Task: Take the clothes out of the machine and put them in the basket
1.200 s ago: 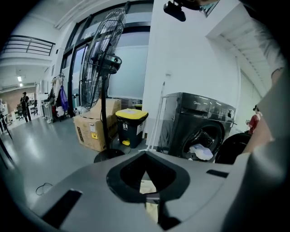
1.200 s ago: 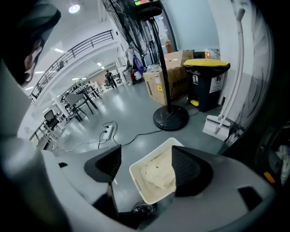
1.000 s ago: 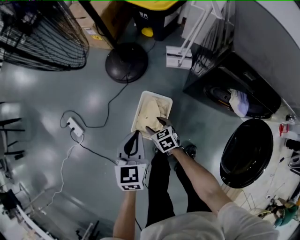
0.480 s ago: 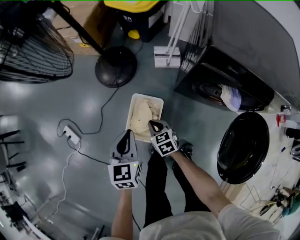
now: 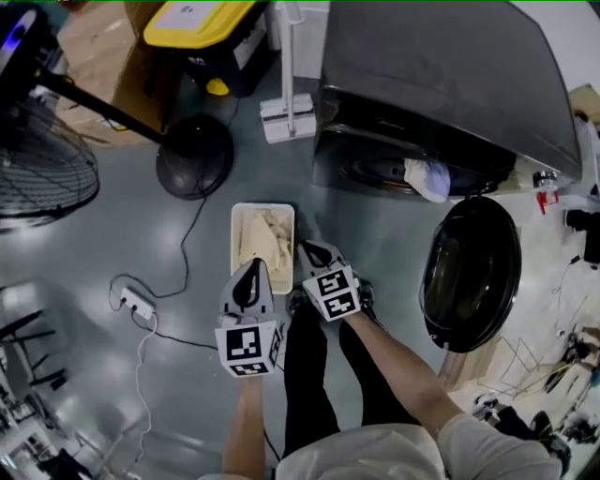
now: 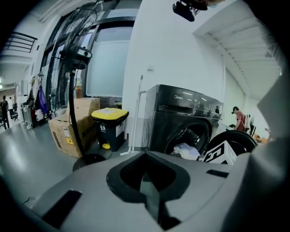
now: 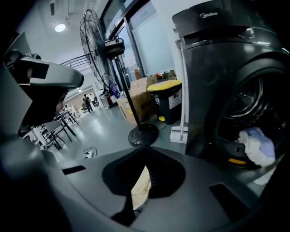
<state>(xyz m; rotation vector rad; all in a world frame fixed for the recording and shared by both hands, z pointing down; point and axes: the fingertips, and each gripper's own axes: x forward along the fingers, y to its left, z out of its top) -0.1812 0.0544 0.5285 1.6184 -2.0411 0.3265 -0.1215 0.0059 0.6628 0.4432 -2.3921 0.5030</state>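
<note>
A white basket stands on the grey floor with cream clothes in it. The dark washing machine is at the upper right, its round door swung open. A pale garment hangs out of the drum. My right gripper is shut and empty, just right of the basket's near corner. My left gripper is shut and empty too, over the basket's near edge. Cream cloth shows behind the right jaws.
A standing fan's round base and cage are at the left. A yellow-lidded bin and a white upright tool stand beside the machine. A power strip and its cable lie on the floor. The person's legs are below the grippers.
The right gripper has lifted off the cloth in the basket, drawn back to its right side and shut. The left gripper has moved up to the basket's near edge. The head view has swung toward the machine.
</note>
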